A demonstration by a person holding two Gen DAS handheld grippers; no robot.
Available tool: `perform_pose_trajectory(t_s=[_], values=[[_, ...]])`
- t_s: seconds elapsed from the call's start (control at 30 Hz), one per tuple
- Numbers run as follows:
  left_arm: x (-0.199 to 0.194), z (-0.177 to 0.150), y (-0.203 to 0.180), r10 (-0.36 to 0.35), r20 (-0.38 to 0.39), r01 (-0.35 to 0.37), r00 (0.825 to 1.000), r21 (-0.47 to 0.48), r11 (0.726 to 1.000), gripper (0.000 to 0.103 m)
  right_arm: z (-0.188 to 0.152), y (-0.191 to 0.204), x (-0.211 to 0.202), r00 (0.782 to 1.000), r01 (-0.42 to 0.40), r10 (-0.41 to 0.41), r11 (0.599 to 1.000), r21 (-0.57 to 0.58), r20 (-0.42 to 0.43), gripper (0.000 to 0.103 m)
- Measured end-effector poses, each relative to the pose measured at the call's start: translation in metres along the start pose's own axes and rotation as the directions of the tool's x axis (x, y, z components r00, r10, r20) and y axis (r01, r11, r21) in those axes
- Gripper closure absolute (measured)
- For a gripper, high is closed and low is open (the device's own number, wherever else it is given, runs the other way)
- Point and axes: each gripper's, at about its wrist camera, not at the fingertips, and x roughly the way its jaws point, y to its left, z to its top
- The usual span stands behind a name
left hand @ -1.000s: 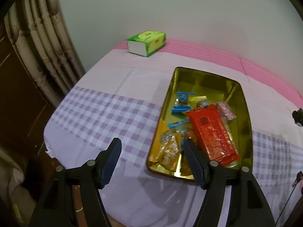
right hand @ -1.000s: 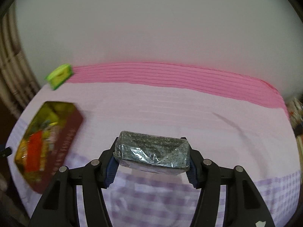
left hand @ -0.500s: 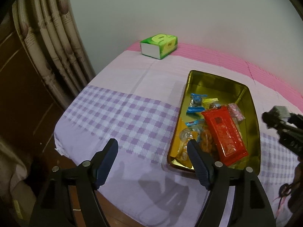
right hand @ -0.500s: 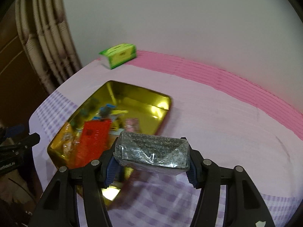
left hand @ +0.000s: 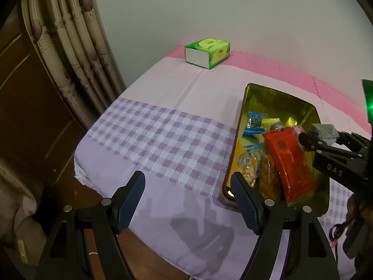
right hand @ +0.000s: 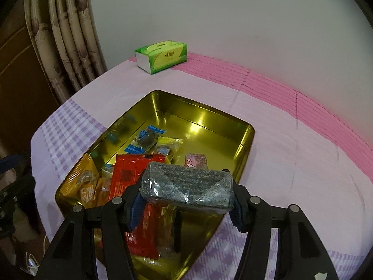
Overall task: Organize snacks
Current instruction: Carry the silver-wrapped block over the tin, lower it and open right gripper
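Observation:
A gold tin tray (right hand: 205, 114) (left hand: 279, 95) sits on the cloth-covered table and holds several snacks: a red packet (right hand: 130, 175) (left hand: 289, 161), blue-wrapped candies (right hand: 146, 137) (left hand: 255, 122), orange packets (right hand: 86, 189) and a pink one (right hand: 195, 161). My right gripper (right hand: 186, 200) is shut on a grey speckled wrapped block (right hand: 186, 186) and holds it above the tray's near end; it also shows in the left wrist view (left hand: 326, 137). My left gripper (left hand: 188, 198) is open and empty, low over the table's front-left edge beside the tray.
A green tissue box (left hand: 207, 52) (right hand: 162, 56) stands at the table's far corner by the wall. Curtains (left hand: 70, 53) and a dark wooden panel lie to the left. The table edge drops off just under my left gripper.
My right gripper has swung left with the grey block, from over bare cloth to over the tray. My left gripper has drawn back and to the left, still open.

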Motion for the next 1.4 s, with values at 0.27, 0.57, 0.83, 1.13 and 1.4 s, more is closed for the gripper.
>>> perform_pose_trajectory(t_s=[0.27,0.57,0.83,1.13,1.4], values=[[-0.001,-0.004,0.005,0.0,-0.012,0.0,1.0,-0.008,1.0,0.027,0.001,0.006,0.018,1.0,0.012,-0.012,1.0,0.008,-0.023,0.046],[-0.004,-0.009,0.004,-0.003,-0.018,0.003,1.0,-0.003,1.0,0.027,0.008,0.006,0.027,0.999,0.014,-0.012,0.999,0.044,-0.035,0.045],[-0.006,-0.011,0.002,-0.003,-0.021,0.003,1.0,0.0,1.0,0.025,0.008,0.008,0.025,0.999,0.024,-0.023,0.999,0.04,-0.026,0.034],[-0.009,-0.014,-0.002,0.0,-0.02,0.001,1.0,0.017,1.0,0.025,0.009,0.016,0.006,0.998,0.051,-0.052,0.999,0.006,0.027,0.02],[-0.009,-0.015,-0.004,0.004,-0.024,-0.003,1.0,0.024,1.0,0.025,0.002,0.029,-0.034,0.995,0.055,-0.054,0.998,-0.011,0.08,0.002]])
